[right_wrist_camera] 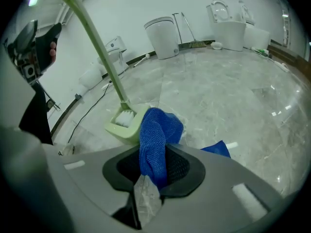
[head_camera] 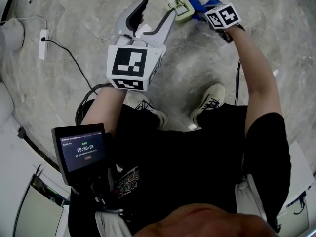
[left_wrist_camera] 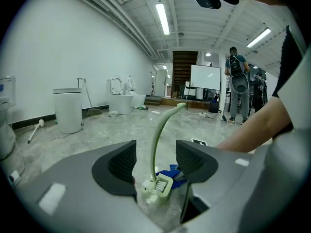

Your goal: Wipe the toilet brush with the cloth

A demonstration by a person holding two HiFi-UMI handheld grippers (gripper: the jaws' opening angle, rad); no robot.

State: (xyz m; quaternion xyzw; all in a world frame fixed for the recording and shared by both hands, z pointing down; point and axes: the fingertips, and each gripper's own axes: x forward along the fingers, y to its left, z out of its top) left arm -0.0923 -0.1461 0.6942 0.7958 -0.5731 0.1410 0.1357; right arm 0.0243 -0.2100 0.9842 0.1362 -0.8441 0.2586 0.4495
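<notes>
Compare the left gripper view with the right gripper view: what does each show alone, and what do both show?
Only the left gripper view: the left gripper with open jaws either side of the toilet brush handle, a whiteboard and a person standing far off. Only the right gripper view: the right gripper shut on the cloth. Both: the brush, the cloth, the marble floor and the white bin.

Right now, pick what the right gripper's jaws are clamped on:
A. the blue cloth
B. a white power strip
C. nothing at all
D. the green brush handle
A: in the right gripper view the blue cloth is pinched between the jaws of the right gripper, while the toilet brush stands on the floor just beyond it, outside the grip.
</notes>
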